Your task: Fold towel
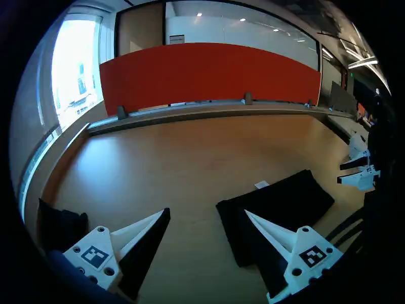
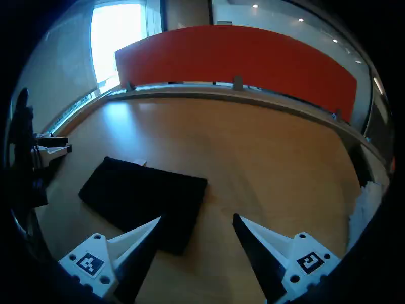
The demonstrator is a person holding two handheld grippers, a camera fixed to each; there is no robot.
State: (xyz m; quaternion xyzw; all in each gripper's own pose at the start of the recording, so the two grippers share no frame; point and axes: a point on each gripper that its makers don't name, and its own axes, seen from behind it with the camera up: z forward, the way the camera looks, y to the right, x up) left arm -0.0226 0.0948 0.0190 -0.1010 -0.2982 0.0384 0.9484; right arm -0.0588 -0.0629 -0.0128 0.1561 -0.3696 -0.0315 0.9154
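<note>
Towel (image 2: 142,195): black, folded flat, edges straight, on wooden surface (image 2: 243,147); bare wood beyond to red divider (image 2: 238,55). Left tool (image 1: 206,211), right tool (image 2: 197,217): fingers apart, empty.

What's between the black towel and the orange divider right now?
Bare tabletop, plus a small white tag at the towel's far edge, seen in the right gripper view.
</note>
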